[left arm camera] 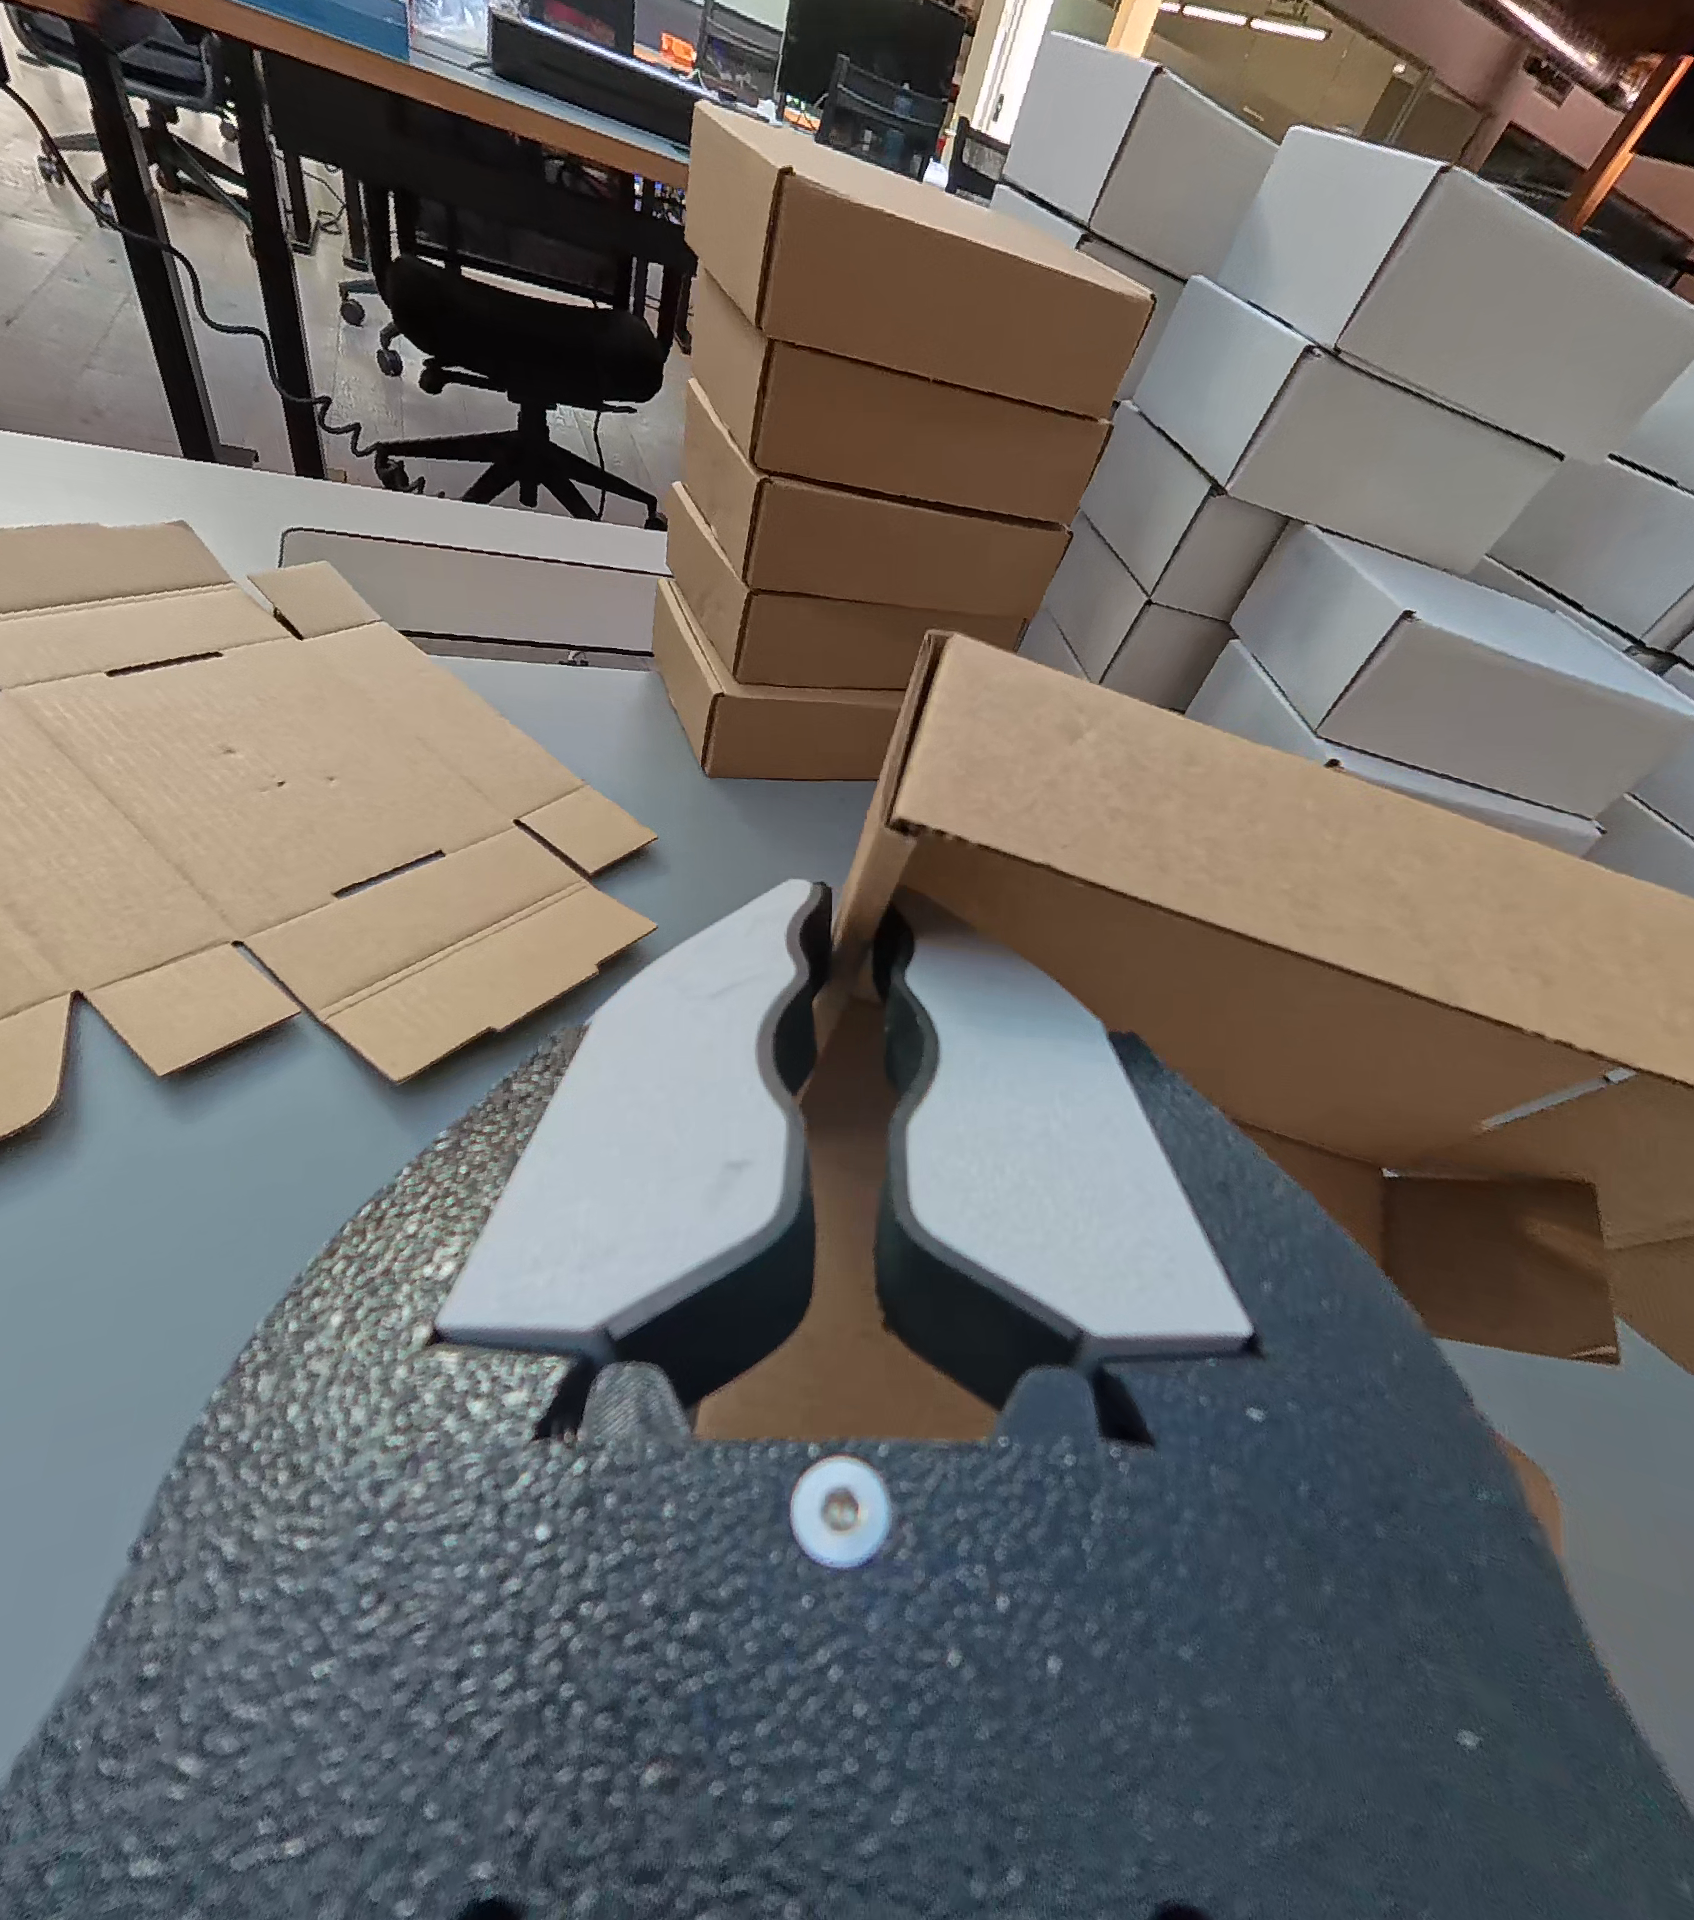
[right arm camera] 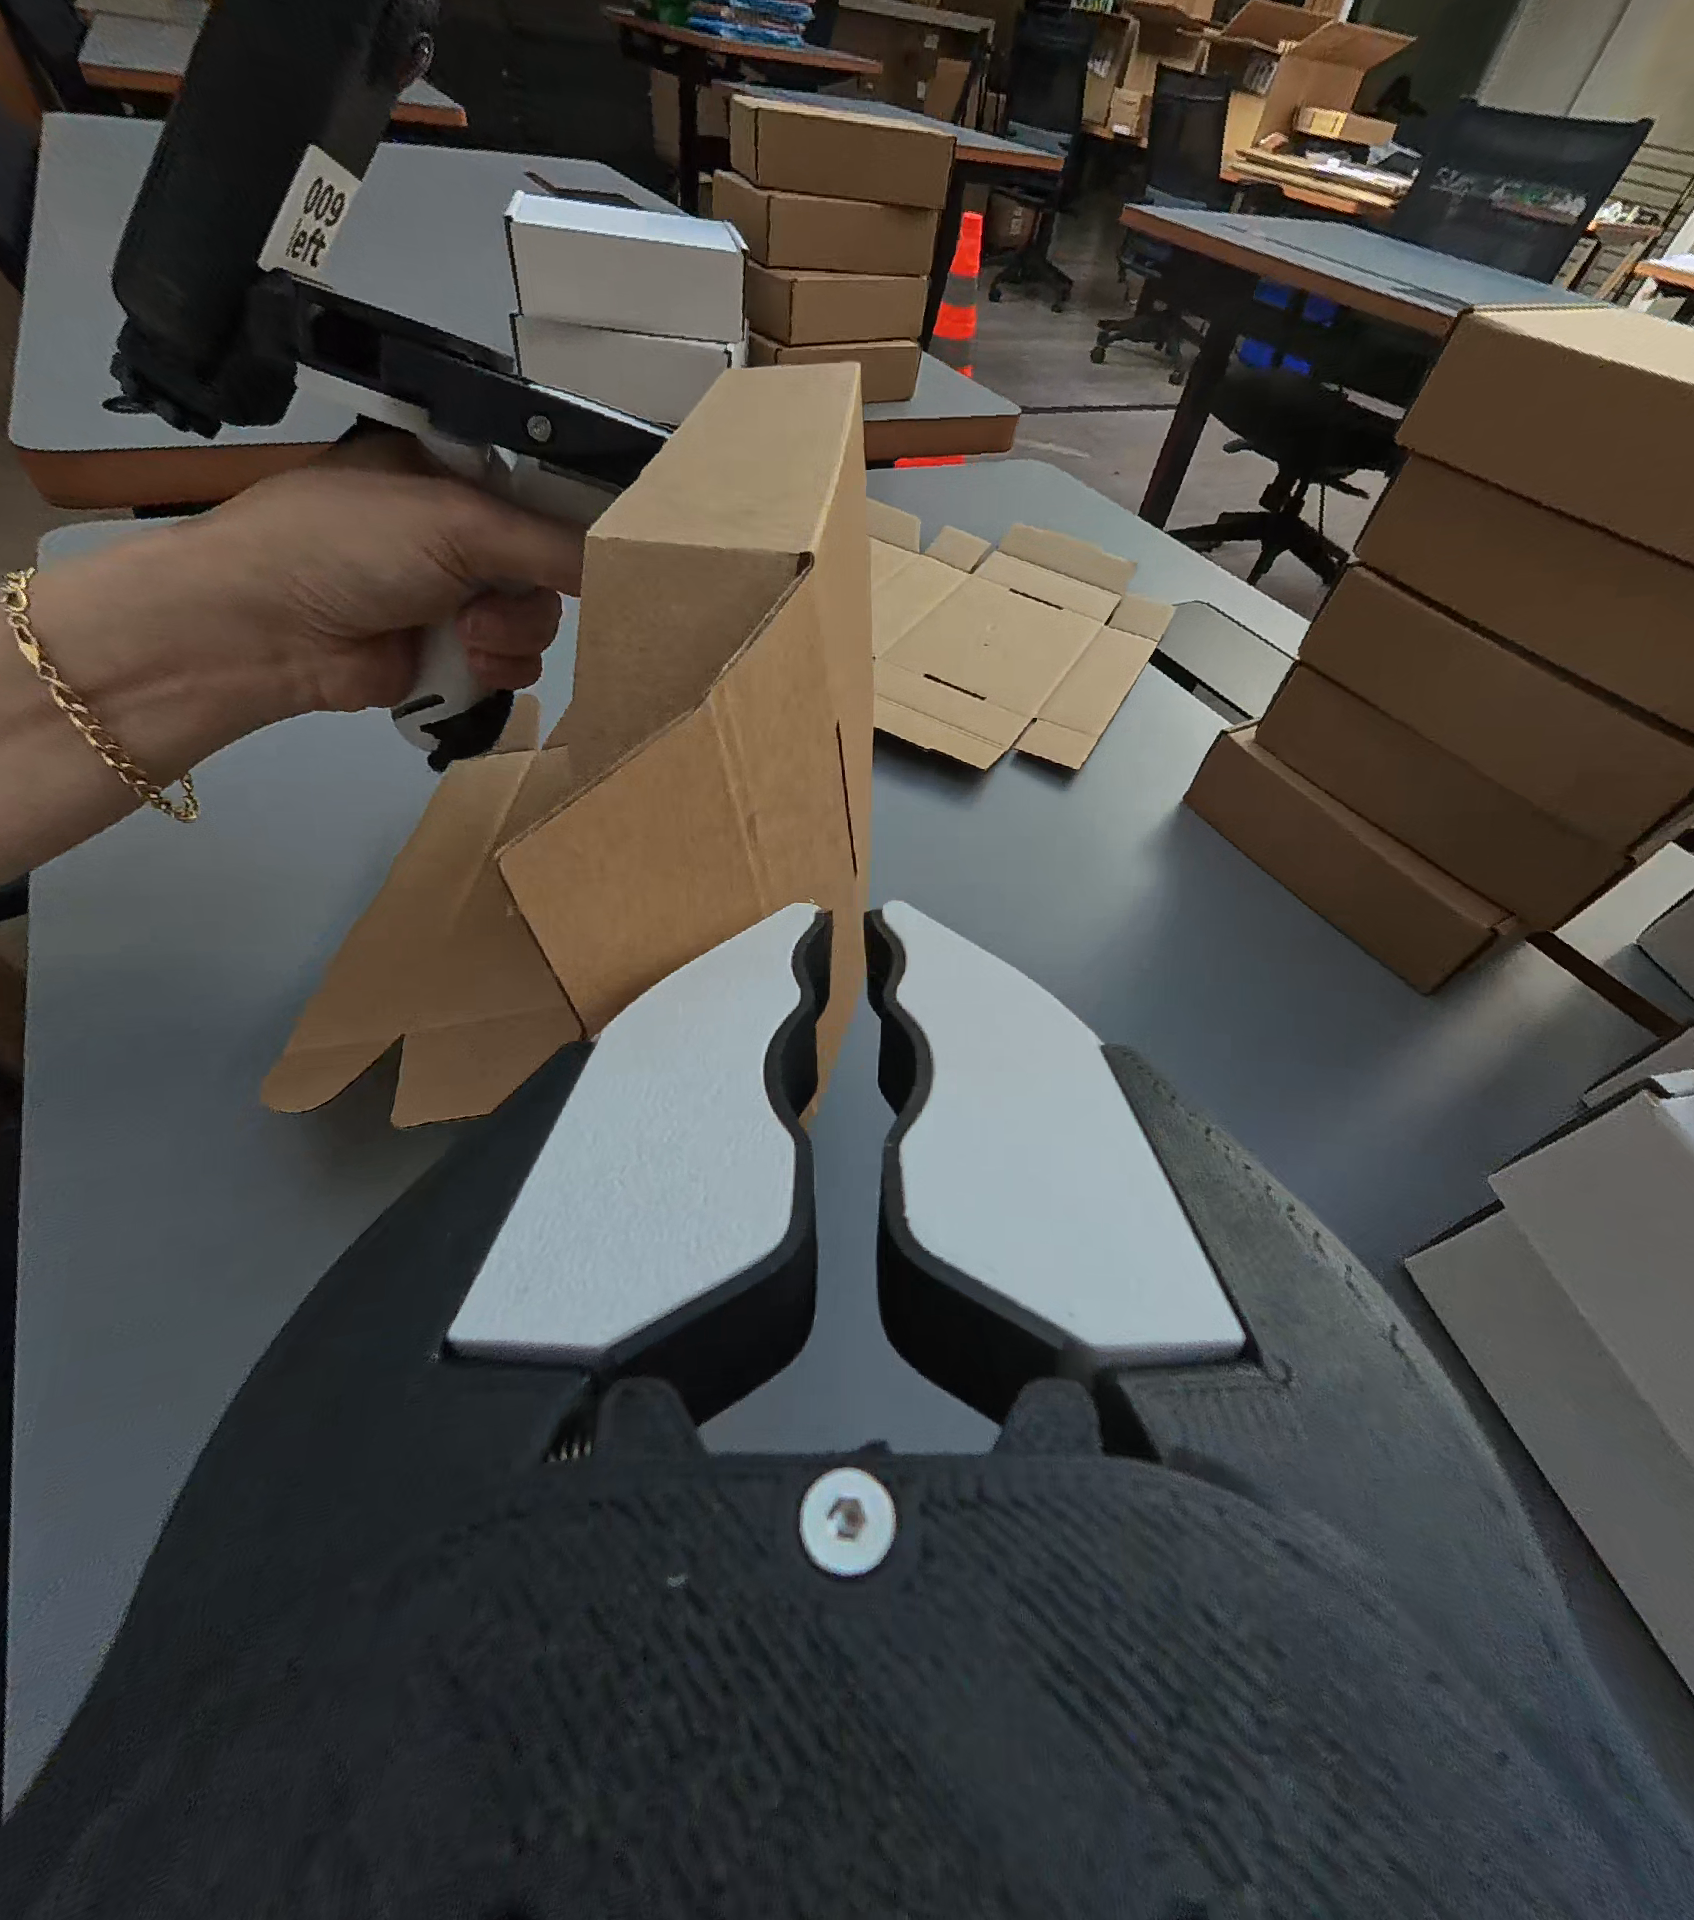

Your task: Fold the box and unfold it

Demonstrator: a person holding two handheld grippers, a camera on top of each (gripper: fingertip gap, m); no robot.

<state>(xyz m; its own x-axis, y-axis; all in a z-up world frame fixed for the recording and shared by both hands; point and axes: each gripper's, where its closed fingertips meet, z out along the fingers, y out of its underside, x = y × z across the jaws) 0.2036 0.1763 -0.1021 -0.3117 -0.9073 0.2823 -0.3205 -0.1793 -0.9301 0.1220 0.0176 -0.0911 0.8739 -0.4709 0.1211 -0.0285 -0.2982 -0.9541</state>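
Your left gripper (left arm camera: 848,940) jaws pinch a wall of the half-folded box (right arm camera: 718,727) lifted off the worktop (right arm camera: 1082,987), while your right gripper (right arm camera: 848,940) jaws, nearly closed and empty, sit just beside its lower edge.

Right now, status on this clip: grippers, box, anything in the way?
Left gripper shut on the box flap, box held off the table. Right gripper nearly shut, empty, beside the box's edge. Flat cardboard blank nearby, not obstructing.

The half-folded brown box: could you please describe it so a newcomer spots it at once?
Look above the grey table, left of the stack of closed brown boxes. The half-folded brown box hangs there, pinched by the left gripper; unlike the flat cardboard sheet, it is airborne with flaps loose.
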